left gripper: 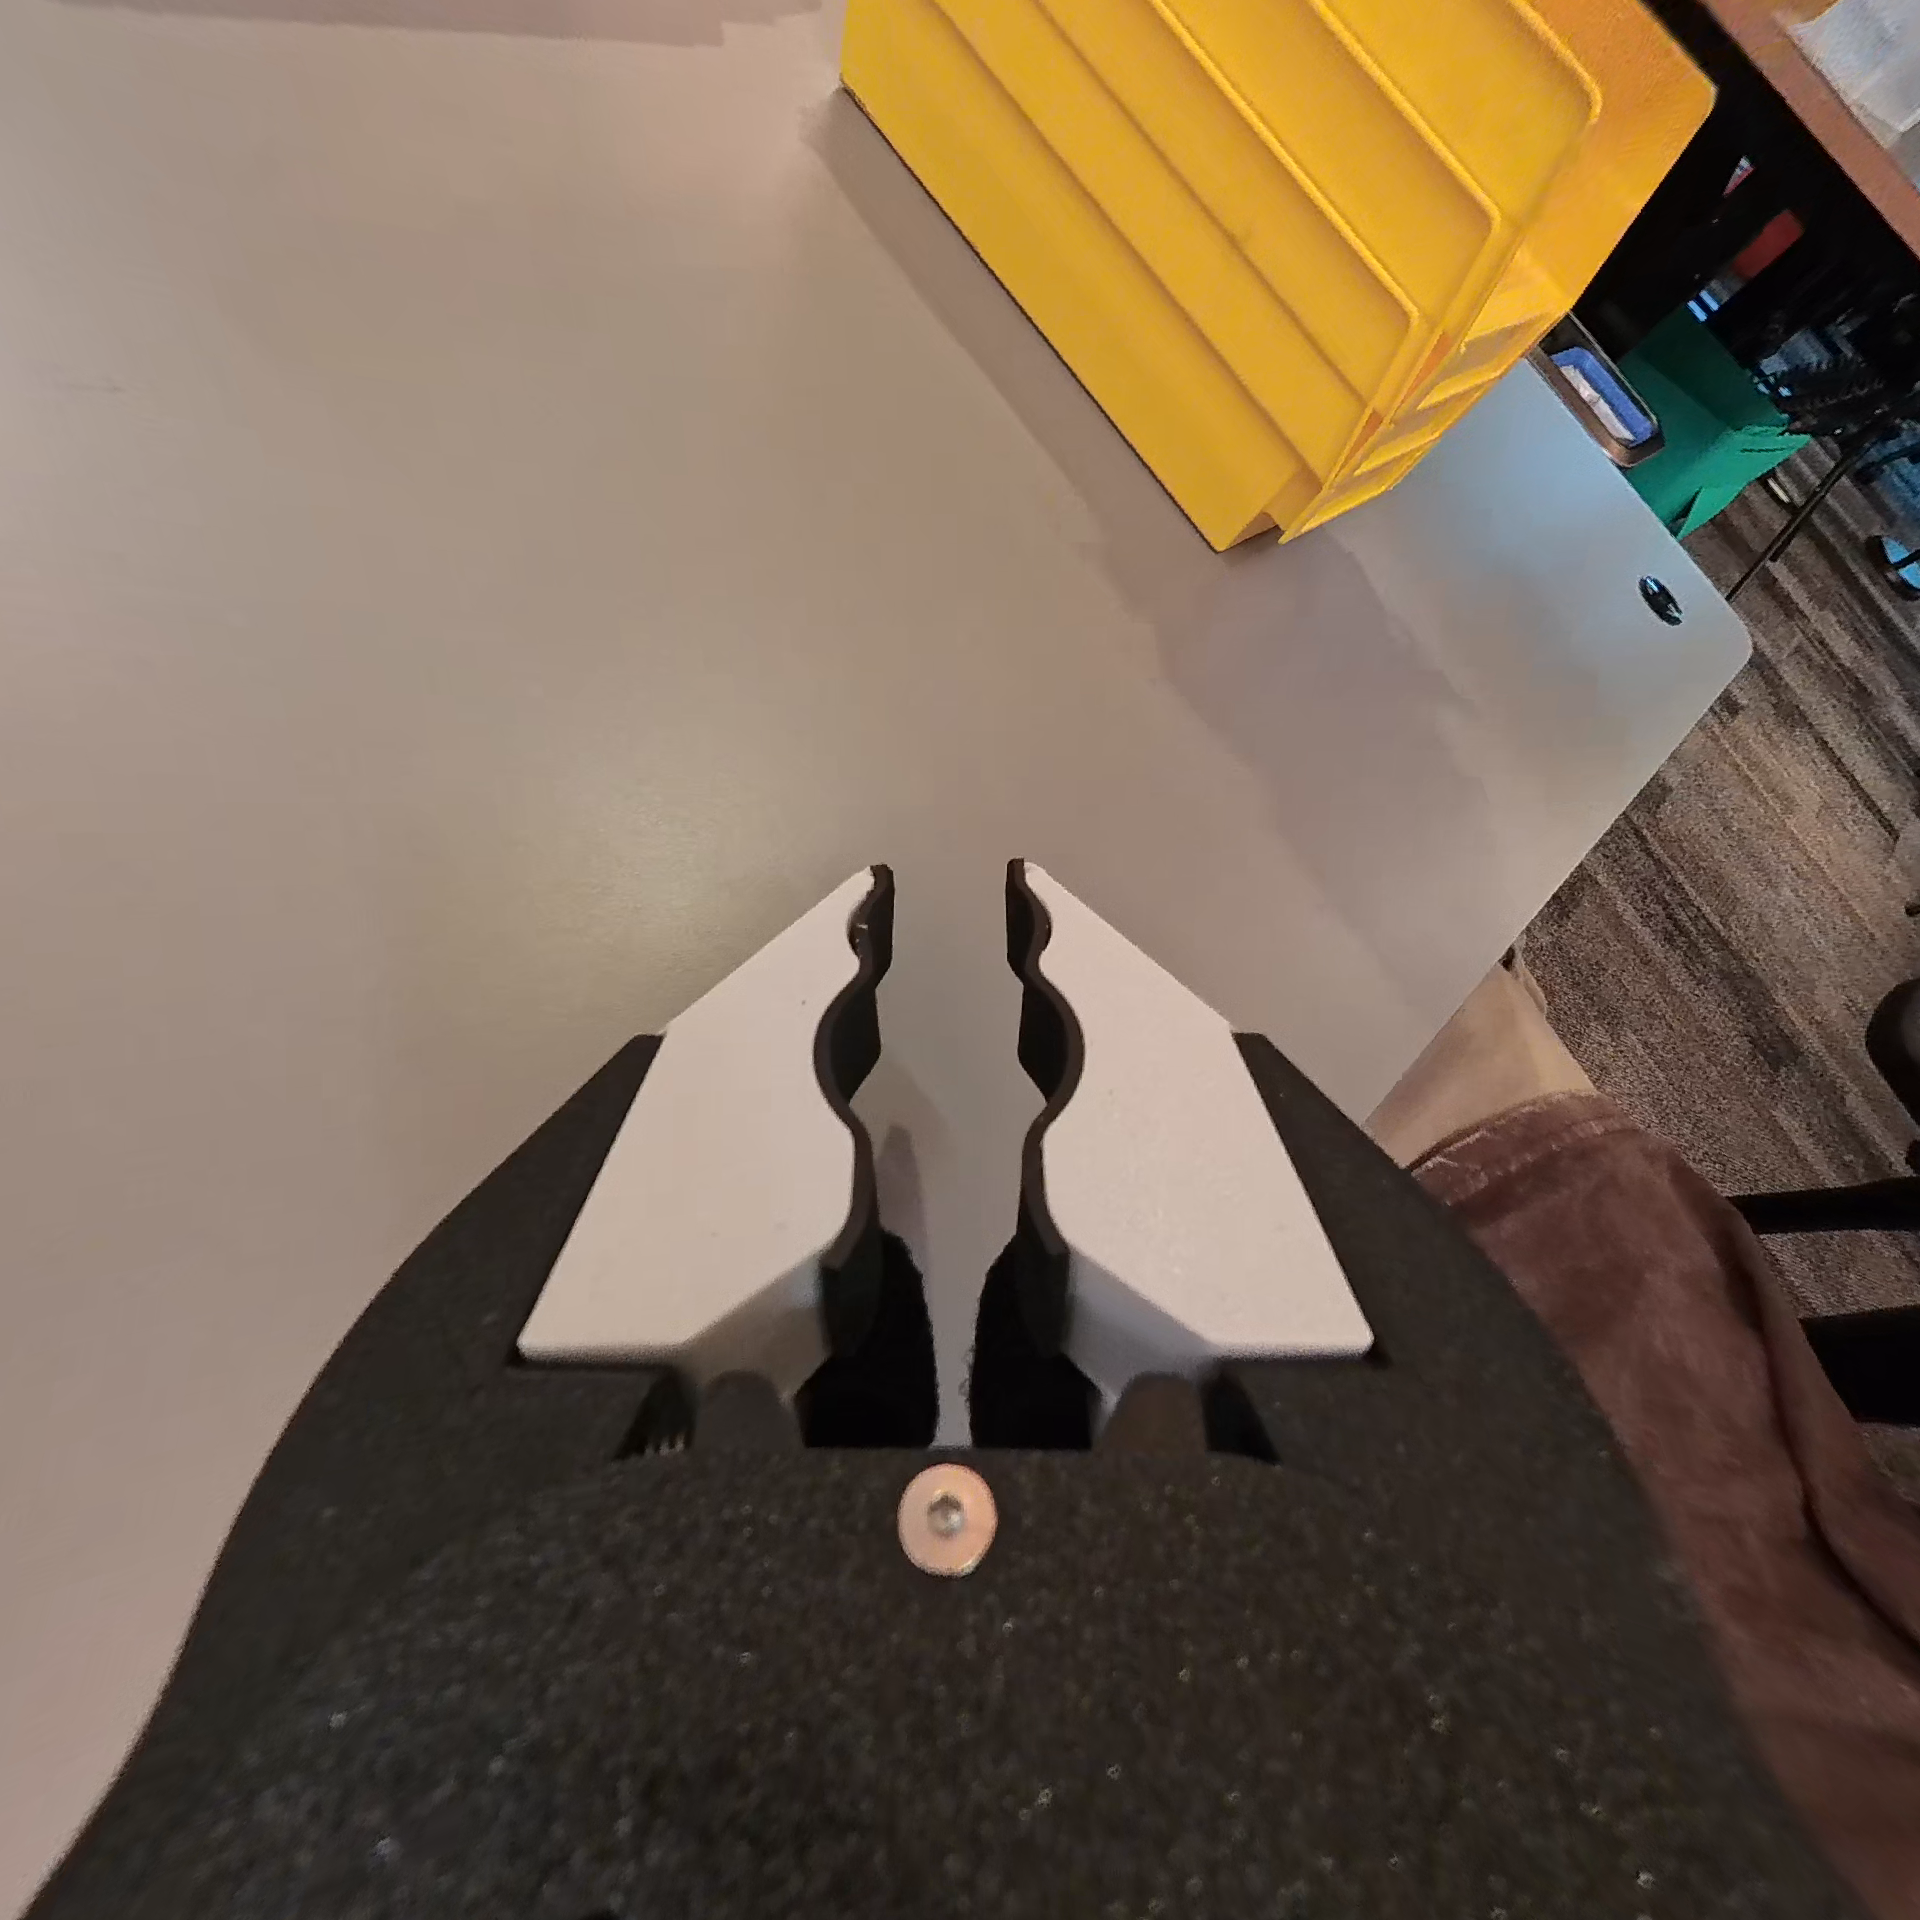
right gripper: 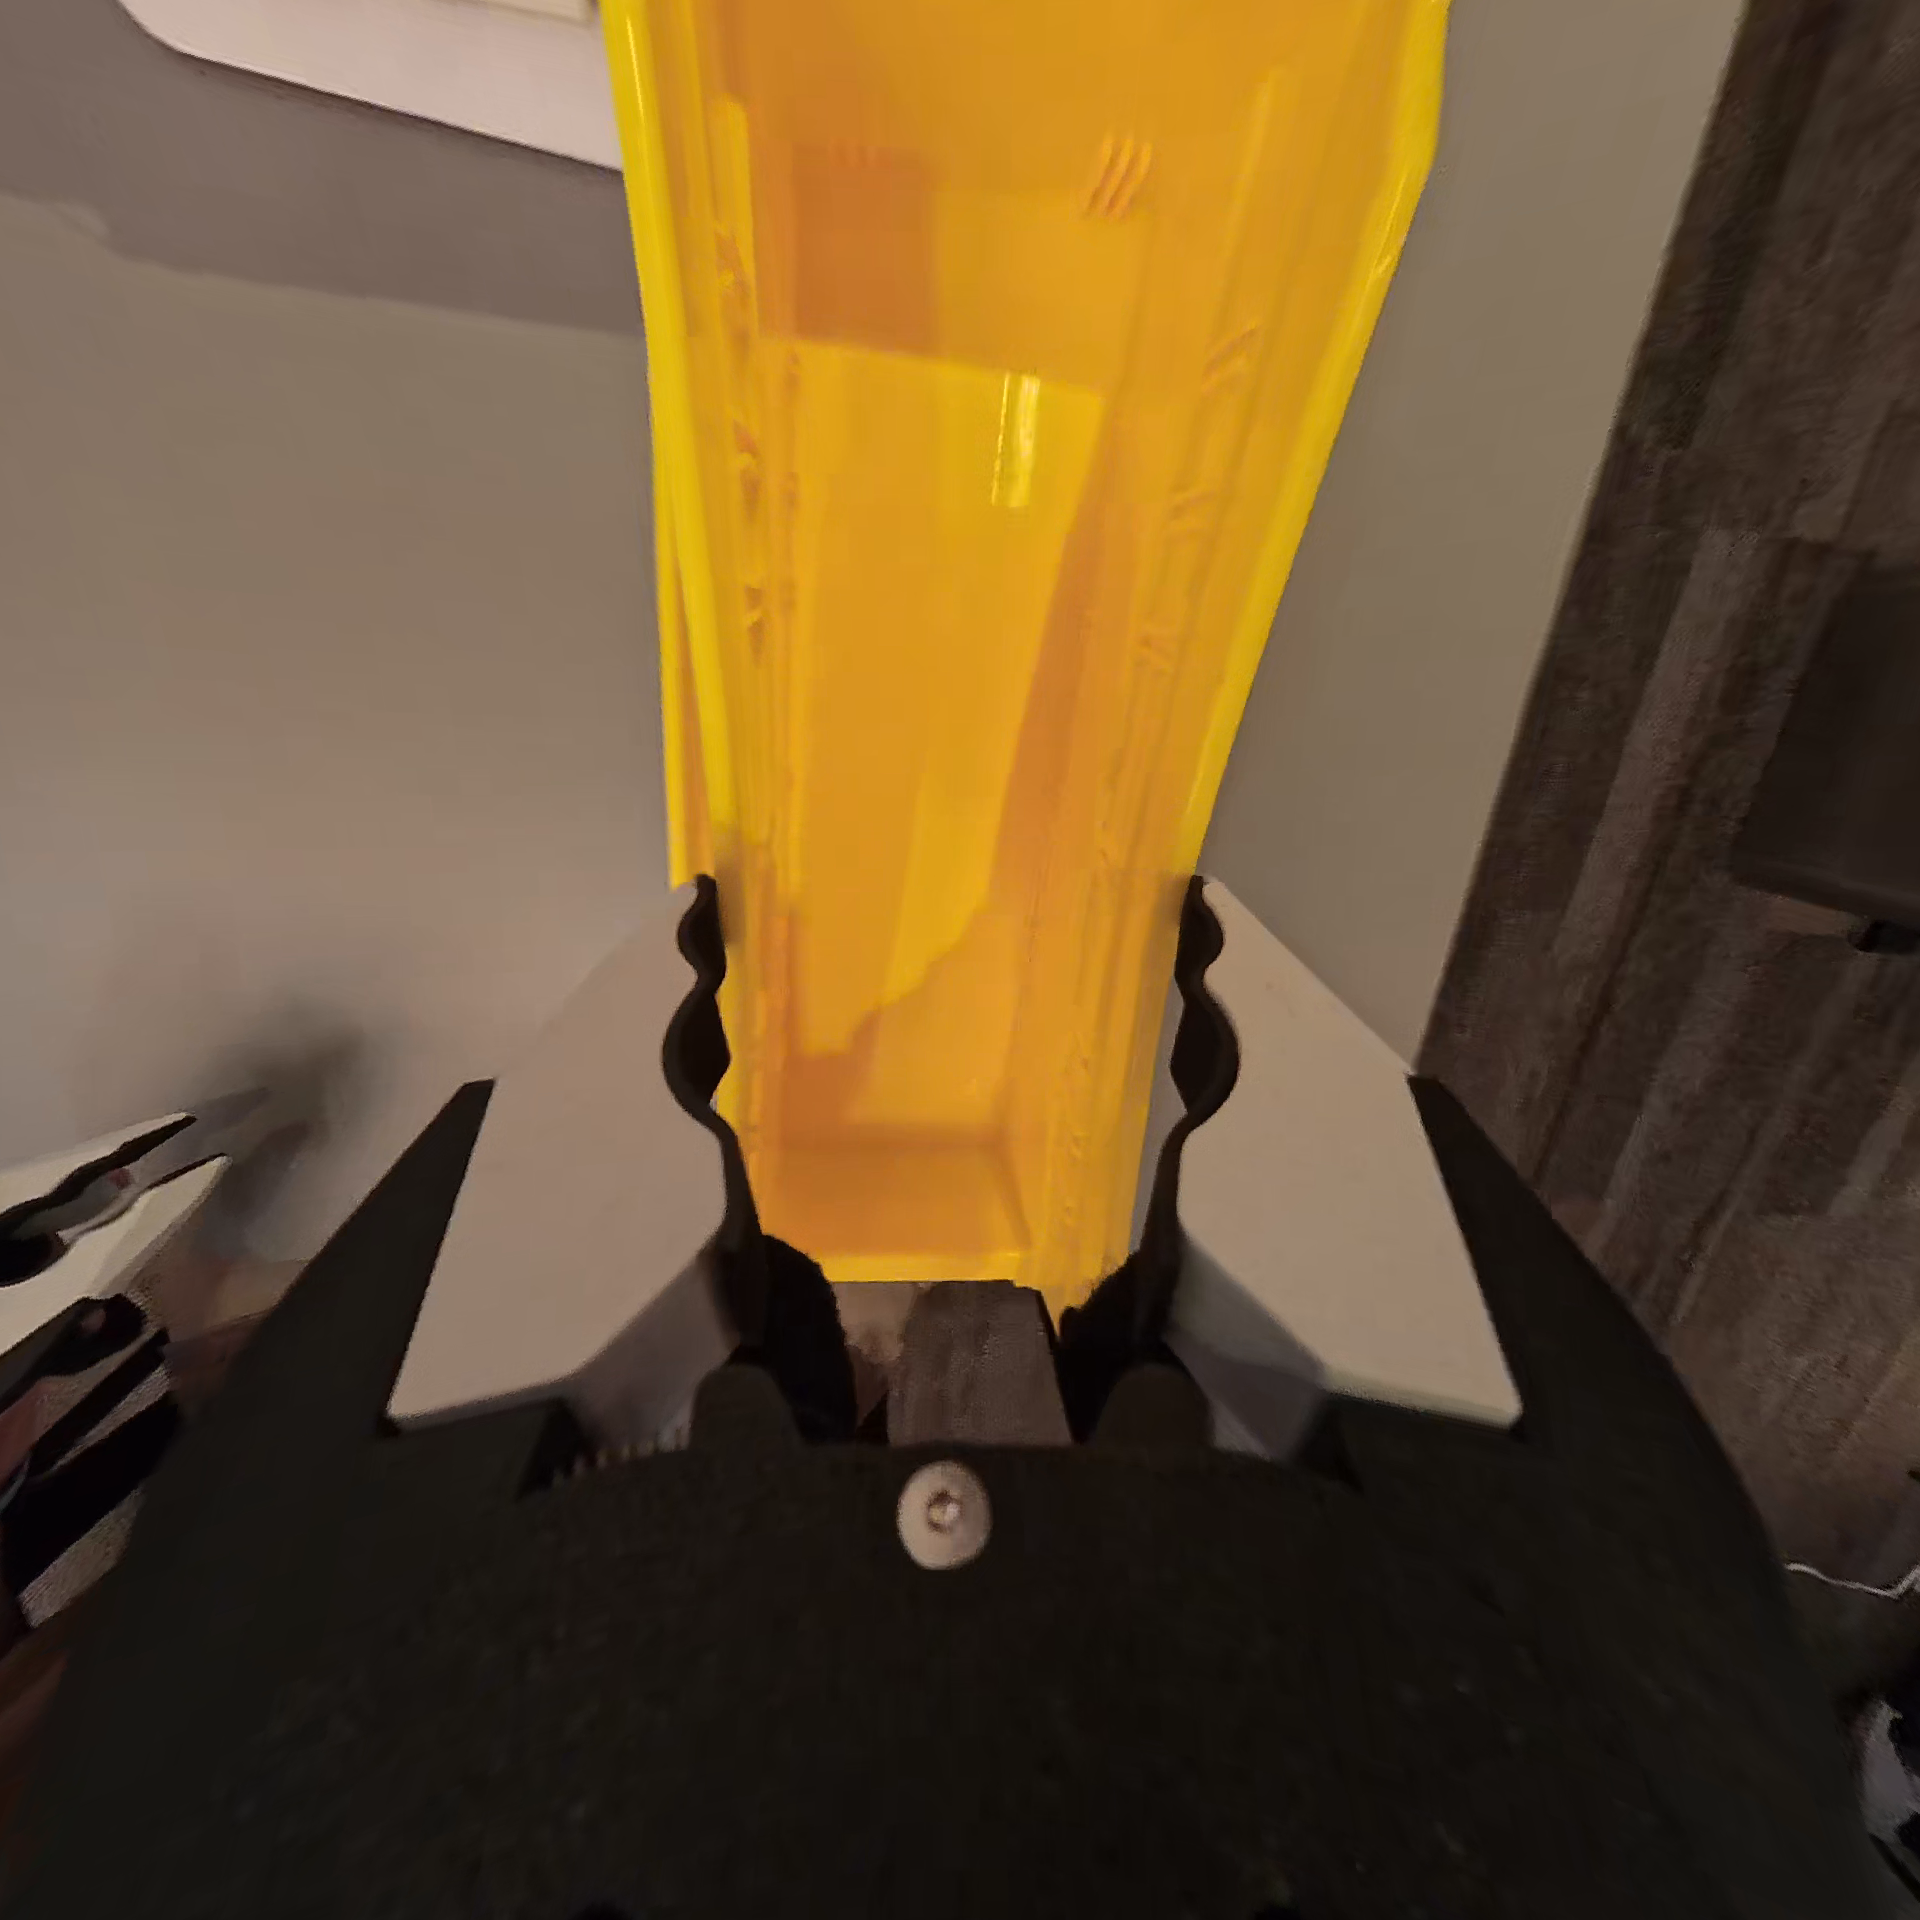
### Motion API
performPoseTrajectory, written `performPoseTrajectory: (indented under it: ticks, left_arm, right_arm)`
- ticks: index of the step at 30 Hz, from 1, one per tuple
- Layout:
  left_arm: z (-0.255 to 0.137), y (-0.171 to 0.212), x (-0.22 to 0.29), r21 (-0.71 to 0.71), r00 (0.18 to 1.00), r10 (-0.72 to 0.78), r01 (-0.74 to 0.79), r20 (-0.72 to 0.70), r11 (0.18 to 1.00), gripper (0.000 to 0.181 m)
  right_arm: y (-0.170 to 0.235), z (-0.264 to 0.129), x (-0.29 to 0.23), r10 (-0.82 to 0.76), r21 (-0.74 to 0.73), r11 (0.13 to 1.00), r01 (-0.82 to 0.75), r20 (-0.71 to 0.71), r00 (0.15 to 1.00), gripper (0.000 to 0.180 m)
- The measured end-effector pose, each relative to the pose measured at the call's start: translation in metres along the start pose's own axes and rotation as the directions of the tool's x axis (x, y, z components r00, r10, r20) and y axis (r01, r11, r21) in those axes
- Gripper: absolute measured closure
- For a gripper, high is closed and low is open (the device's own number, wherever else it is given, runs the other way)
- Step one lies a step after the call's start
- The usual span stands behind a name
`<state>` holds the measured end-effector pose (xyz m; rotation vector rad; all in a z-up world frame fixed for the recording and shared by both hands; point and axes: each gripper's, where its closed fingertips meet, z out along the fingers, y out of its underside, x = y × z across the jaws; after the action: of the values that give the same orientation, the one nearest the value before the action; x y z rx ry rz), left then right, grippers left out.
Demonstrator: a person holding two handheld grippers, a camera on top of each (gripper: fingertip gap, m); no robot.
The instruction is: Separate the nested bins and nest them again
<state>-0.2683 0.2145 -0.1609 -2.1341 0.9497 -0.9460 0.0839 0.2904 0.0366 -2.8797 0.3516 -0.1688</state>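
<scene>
Right tool [right gripper: 951, 1049]: jaws spread wide, straddling near end of yellow bins [right gripper: 966, 623], contact unclear | Left tool [left gripper: 950, 1049]: jaws narrowly parted, empty, above bench [left gripper: 416, 520], well apart | Bins: nested, on bench | Judgement: right positioned to grip, left free to brace
</scene>
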Motion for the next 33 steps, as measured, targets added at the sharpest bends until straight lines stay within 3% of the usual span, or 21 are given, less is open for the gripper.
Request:
performPoseTrajectory:
  ticks: [4,8,16,22,27,28,33]
  left_arm:
    - [0.0,0.001,0.0,-0.003,1.0,0.008,-0.008,0.007,1.0,0.161]
    - [0.0,0.002,-0.002,-0.008,1.0,0.009,-0.009,0.014,1.0,0.161]
    - [0.002,0.005,-0.006,-0.027,1.0,0.004,-0.004,0.015,1.0,0.161]
    - [0.007,0.006,-0.001,-0.04,0.999,0.034,-0.033,0.019,0.999,0.161]
    - [0.011,0.008,-0.002,-0.055,0.999,0.041,-0.04,0.027,0.998,0.161]
    - [0.011,0.009,-0.003,-0.058,0.999,0.039,-0.038,0.026,0.998,0.161]
    - [0.007,0.008,-0.007,-0.05,0.999,0.027,-0.025,0.027,0.998,0.161]
  right_arm:
    - [0.005,-0.023,0.039,0.009,0.006,1.0,-0.009,-0.074,0.997,0.091]
    - [0.015,-0.016,0.076,0.036,-0.01,0.999,-0.037,-0.1,0.994,0.091]
    - [0.038,0.081,0.128,0.051,-0.071,0.996,-0.056,-0.071,0.996,0.09]
    - [0.047,0.153,0.13,0.047,-0.125,0.991,-0.048,-0.007,0.999,0.088]
    - [0.05,0.19,0.124,0.021,-0.14,0.99,-0.018,0.017,1.0,0.084]
    - [0.051,0.195,0.123,0.017,-0.141,0.99,-0.015,0.013,1.0,0.076]
    - [0.045,0.196,0.123,0.017,-0.098,0.995,-0.016,0.006,1.0,0.076]
